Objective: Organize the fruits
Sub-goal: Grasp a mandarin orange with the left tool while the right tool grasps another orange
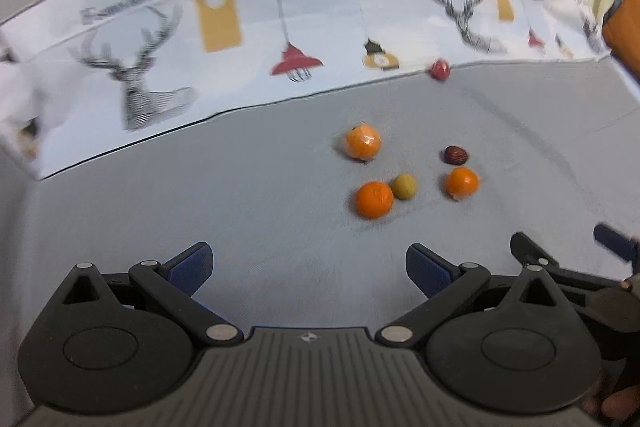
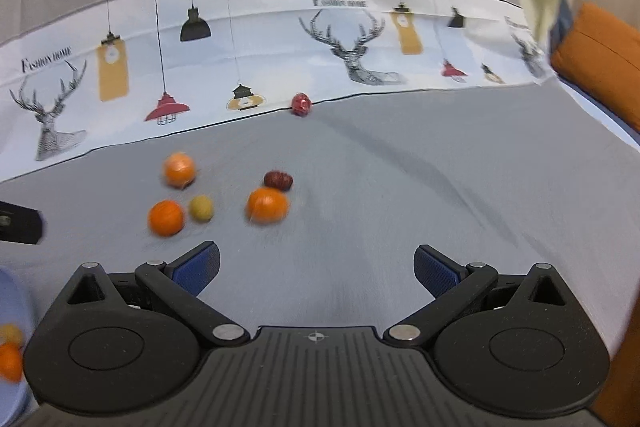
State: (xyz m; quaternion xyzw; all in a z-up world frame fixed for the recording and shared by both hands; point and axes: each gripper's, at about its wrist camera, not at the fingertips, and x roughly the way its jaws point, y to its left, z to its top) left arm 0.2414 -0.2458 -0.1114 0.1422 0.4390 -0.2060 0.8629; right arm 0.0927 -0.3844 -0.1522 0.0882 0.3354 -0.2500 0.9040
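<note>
Fruits lie scattered in a loose cluster on the grey cloth-covered bench (image 1: 200, 195), out toward its middle. Nearest the far edge of the cluster sits a round orange wrapped in clear film (image 1: 363, 141), and closer in lies a bare round orange (image 1: 374, 199) with a small yellow-green round fruit (image 1: 405, 186) just beside it, close enough that they may be touching. Off to one side, another round orange (image 1: 462, 182) rests near a dark red wrinkled date-like fruit (image 1: 456, 155); from the right wrist view the two look almost in contact. Well apart from the rest, a small red round fruit (image 1: 440, 69) sits at the far edge of the grey cloth, against the white printed cloth with deer heads and hanging lamps (image 1: 168, 67) that rises behind the bench.

The left gripper (image 1: 309, 269) hovers over bare cloth short of the cluster, its blue-padded fingers (image 1: 191, 267) spread wide with nothing between them. The right gripper (image 2: 316, 273) is also above the bench, fingers (image 2: 198, 269) wide apart and empty, with the fruit ahead and to its left. At the lower left corner of the right wrist view a pale blue plate (image 2: 12, 311) shows partly, holding what looks like an orange and a yellowish fruit, both blurred.
</note>
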